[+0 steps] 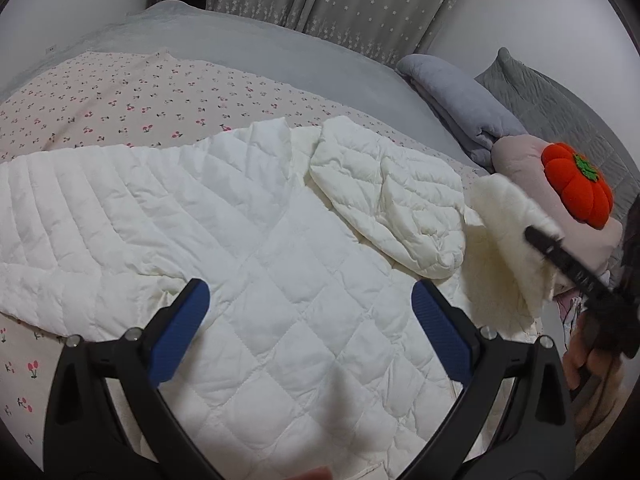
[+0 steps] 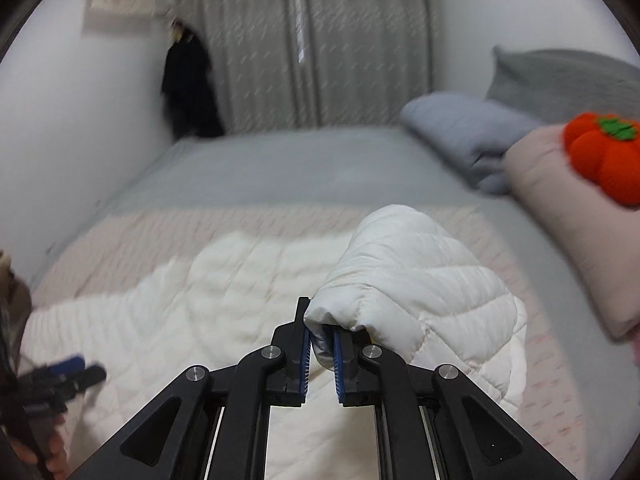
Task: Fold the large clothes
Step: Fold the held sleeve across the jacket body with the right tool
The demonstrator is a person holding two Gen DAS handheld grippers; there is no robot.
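A large white quilted jacket [image 1: 248, 240] lies spread on a bed over a cherry-print sheet [image 1: 120, 100]. One sleeve [image 1: 384, 196] lies folded over its upper right. My left gripper [image 1: 310, 292] hovers just over the jacket's middle, open wide, its blue pads [image 1: 180, 332] holding nothing. My right gripper [image 2: 320, 332] is shut on a bunched fold of the jacket [image 2: 420, 280], lifted off the bed. In the left wrist view its black finger [image 1: 560, 258] shows at the right, with the jacket's cream fleecy lining [image 1: 504, 232] hanging from it. The left gripper [image 2: 76, 368] appears blurred at the far left of the right wrist view.
An orange pumpkin cushion [image 1: 576, 184] sits on a pink pillow [image 1: 516, 160] at the right. Behind them lie a folded grey-blue blanket [image 1: 460, 100] and a grey pillow [image 1: 552, 92]. Grey bedding and star-print curtains [image 1: 360, 4] fill the back. A dark garment [image 2: 188, 88] hangs in the corner.
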